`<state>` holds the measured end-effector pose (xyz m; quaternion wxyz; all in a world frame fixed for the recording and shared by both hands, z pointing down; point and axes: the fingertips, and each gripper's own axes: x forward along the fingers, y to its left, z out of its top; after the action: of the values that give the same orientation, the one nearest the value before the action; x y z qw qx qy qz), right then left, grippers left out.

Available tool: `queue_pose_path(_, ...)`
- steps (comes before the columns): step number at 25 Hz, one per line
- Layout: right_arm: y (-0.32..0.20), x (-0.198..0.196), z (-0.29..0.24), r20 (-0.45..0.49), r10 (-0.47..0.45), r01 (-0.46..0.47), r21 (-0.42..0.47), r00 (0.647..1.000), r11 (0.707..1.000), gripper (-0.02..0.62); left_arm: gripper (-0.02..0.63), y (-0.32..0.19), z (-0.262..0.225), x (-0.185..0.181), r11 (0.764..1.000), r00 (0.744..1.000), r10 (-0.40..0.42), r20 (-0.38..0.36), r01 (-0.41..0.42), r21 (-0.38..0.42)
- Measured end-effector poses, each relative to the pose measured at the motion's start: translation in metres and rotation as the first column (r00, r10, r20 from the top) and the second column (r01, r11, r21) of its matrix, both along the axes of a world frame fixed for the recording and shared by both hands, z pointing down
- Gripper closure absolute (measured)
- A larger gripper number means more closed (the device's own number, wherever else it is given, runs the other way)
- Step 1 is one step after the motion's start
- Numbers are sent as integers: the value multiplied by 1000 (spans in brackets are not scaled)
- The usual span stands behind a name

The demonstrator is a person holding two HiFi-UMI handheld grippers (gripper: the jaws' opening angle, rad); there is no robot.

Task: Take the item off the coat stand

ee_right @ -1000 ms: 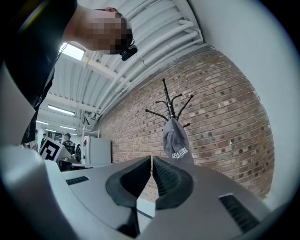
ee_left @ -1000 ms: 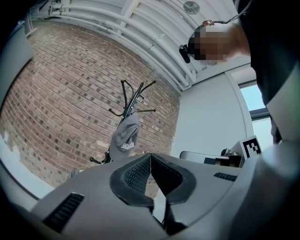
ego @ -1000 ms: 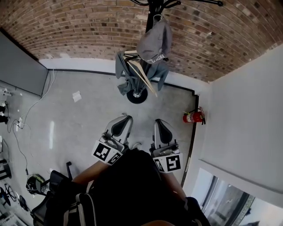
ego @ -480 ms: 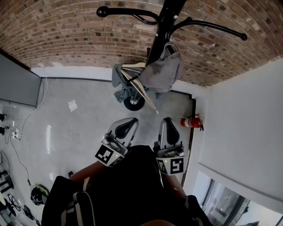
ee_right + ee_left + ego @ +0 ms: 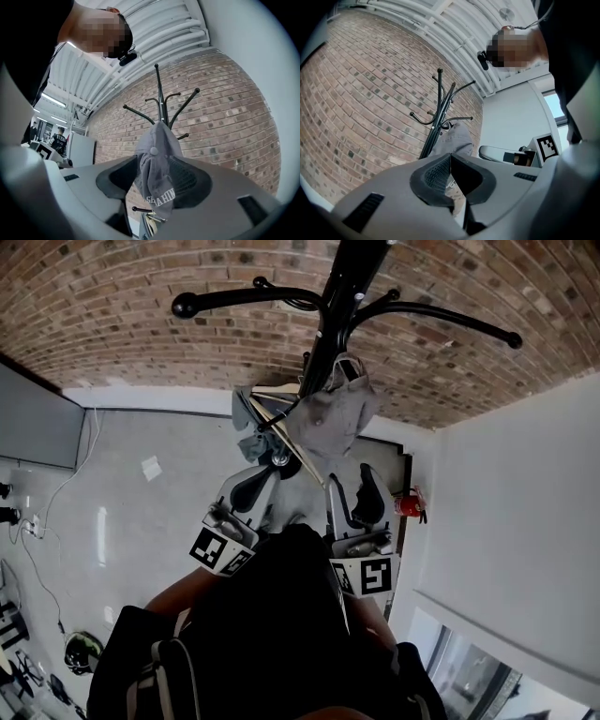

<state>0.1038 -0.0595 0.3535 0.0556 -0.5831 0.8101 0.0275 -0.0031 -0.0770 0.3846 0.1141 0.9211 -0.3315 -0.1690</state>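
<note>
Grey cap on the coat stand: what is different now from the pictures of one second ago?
Both grippers moved in toward the coat stand. The right gripper has just been opening its jaws, and the grey cap now hangs between them, not yet pinched. Unchanged: the left gripper is shut and empty, and the cap is on its hook.

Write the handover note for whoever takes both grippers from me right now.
Left gripper: shut, empty.
Right gripper: jaws have just been opening and are now open. The pads touch nothing, and the grey cap lines up in the gap.
Grey cap: hanging on the black coat stand by the brick wall. A wooden hanger sits lower on the stand.
Done: both grippers are up near the stand; nothing taken off yet.
Left: close the right gripper on the cap and lift it off.
</note>
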Motion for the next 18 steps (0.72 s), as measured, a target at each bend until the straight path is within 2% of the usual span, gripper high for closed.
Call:
queue_pose_path(5, -18, -9, 4, -31, -116, 115, -32, 993, 993, 388, 588, -11, -10, 6, 999, 999, -38, 27, 37, 40)
queue_pose_path(11, -35, -14, 5, -44, -102, 102, -13, 994, 995, 388, 588, -15, -5, 10, 998, 998, -65, 20, 65, 19)
queue_pose_path(18, -50, -27, 6, -88, -160, 160, -9, 983, 987, 391, 588, -15, -4, 8, 996, 996, -89, 22, 89, -2)
